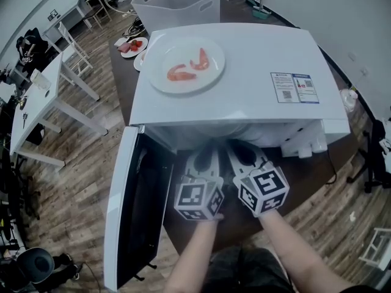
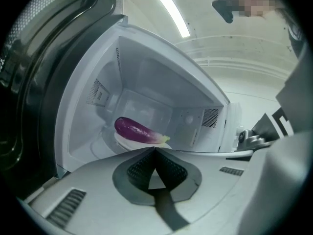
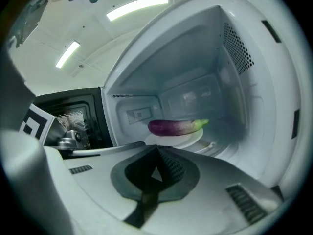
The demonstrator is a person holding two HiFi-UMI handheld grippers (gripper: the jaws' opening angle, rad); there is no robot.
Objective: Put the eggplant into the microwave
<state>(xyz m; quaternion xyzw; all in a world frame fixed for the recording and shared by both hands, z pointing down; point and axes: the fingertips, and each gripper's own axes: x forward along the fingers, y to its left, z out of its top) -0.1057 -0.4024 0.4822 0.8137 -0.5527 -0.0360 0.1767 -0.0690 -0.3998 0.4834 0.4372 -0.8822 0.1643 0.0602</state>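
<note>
Nearest, the left gripper and the right gripper sit side by side at the mouth of the open microwave, each with its fingers closed tip to tip on nothing. The door stands wide at the left. Inside, the purple eggplant lies on a white plate on the cavity floor, apart from both grippers. On the microwave's top, toward its far left corner, a second plate carries two shrimps.

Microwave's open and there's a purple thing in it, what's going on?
A person holds two grippers in front of the open microwave. The eggplant lies on a white plate inside. The left gripper and the right gripper are both shut and hold nothing. The door stands open.
</note>
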